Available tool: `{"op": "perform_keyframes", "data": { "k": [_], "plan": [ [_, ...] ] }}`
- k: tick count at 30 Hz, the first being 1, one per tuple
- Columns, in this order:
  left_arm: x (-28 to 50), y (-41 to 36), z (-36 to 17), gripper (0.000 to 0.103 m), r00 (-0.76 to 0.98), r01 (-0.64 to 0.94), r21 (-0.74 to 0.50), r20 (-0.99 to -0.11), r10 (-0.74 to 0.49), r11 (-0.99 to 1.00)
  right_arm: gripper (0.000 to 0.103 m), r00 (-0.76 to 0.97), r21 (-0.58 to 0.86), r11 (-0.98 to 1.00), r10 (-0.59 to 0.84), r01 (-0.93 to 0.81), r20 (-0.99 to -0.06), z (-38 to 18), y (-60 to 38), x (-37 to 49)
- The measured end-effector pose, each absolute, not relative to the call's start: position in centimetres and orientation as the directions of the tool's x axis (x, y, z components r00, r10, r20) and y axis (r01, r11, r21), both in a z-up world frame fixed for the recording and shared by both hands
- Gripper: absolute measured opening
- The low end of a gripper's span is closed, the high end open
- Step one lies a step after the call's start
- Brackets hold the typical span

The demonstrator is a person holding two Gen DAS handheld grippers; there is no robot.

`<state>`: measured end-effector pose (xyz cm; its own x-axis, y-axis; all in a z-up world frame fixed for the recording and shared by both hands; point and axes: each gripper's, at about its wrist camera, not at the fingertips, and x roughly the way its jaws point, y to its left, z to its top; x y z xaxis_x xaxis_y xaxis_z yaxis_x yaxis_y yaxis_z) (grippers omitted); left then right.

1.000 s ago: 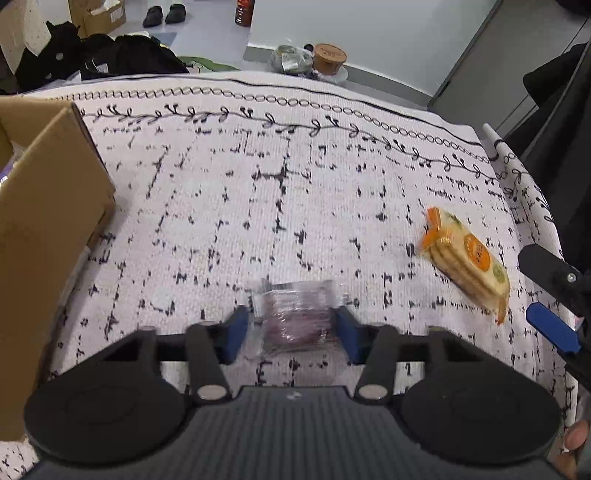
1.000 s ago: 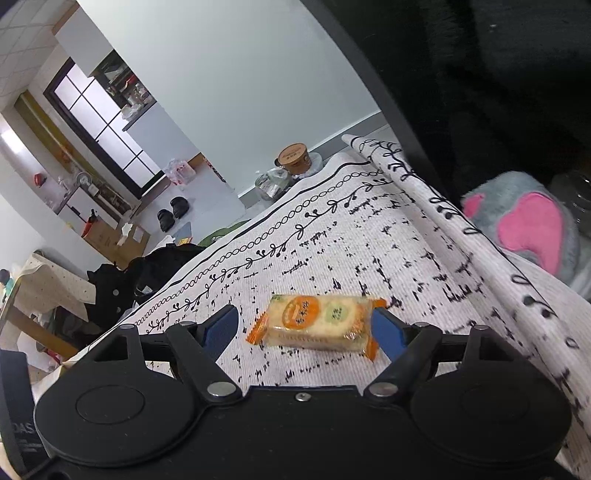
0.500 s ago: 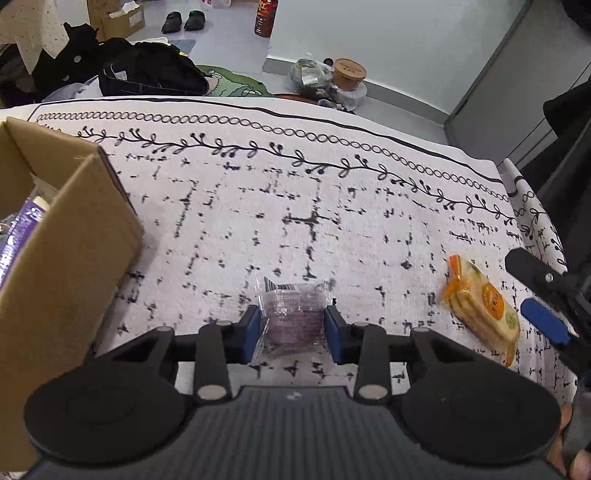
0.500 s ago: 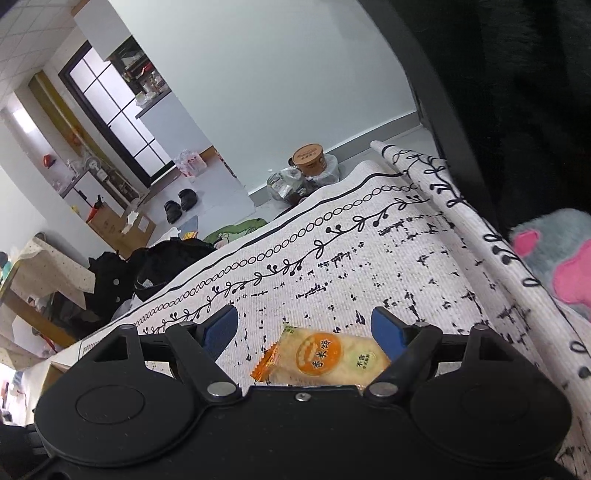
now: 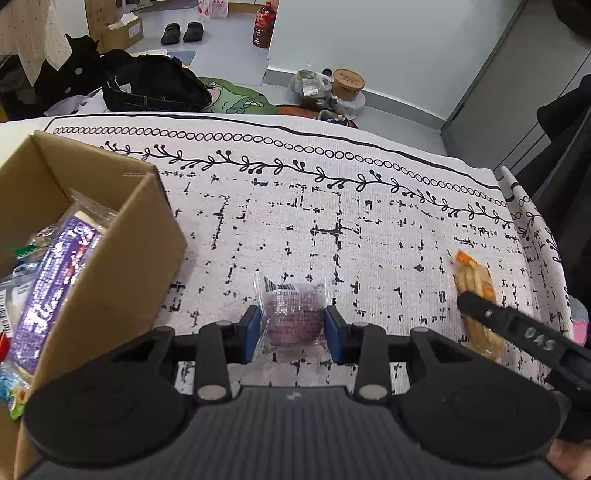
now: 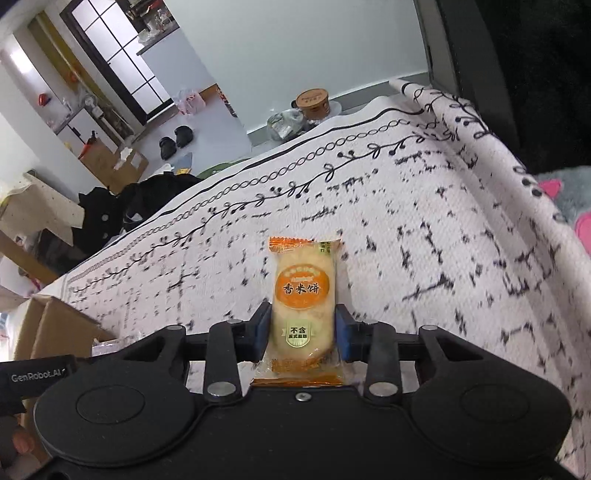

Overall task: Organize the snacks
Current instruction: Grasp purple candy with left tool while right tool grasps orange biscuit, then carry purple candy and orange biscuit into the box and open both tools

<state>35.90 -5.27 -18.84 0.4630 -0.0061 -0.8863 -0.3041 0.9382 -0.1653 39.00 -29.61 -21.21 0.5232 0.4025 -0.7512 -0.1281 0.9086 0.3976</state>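
My left gripper (image 5: 291, 334) is shut on a clear-wrapped purple snack (image 5: 293, 314) and holds it over the patterned white cloth (image 5: 332, 206). My right gripper (image 6: 303, 334) is shut on an orange rice-cracker packet (image 6: 303, 295), which points away from me between the blue pads. The same packet (image 5: 476, 291) and the right gripper's black finger (image 5: 517, 332) show at the right of the left wrist view. An open cardboard box (image 5: 122, 258) at the left holds several packets, one purple and white (image 5: 55, 280); its corner (image 6: 55, 328) shows in the right wrist view.
The cloth's far edge drops to a floor with a black bag (image 5: 151, 85), a brown tub (image 5: 347, 83) and slippers (image 5: 183, 31). A grey and pink plush (image 6: 569, 206) lies off the cloth's right edge. A dark panel (image 6: 469, 55) stands at the far right.
Both grippers closed on their snacks: the left on the purple one, the right on the orange packet, which turned lengthwise between the pads. The left view has pulled back; more of the box interior shows.
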Motion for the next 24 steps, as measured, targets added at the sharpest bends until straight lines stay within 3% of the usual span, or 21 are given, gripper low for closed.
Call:
{"op": "perform_keyframes", "data": {
  "k": [24],
  "plan": [
    [27.8,-1.8,-11.5,0.036,0.574,-0.279,-0.214,-0.819,-0.016,0.936,0.035,0.606,0.530,0.840,0.484,-0.119,-0.631,-15.4,-27.1,30.5]
  ]
}}
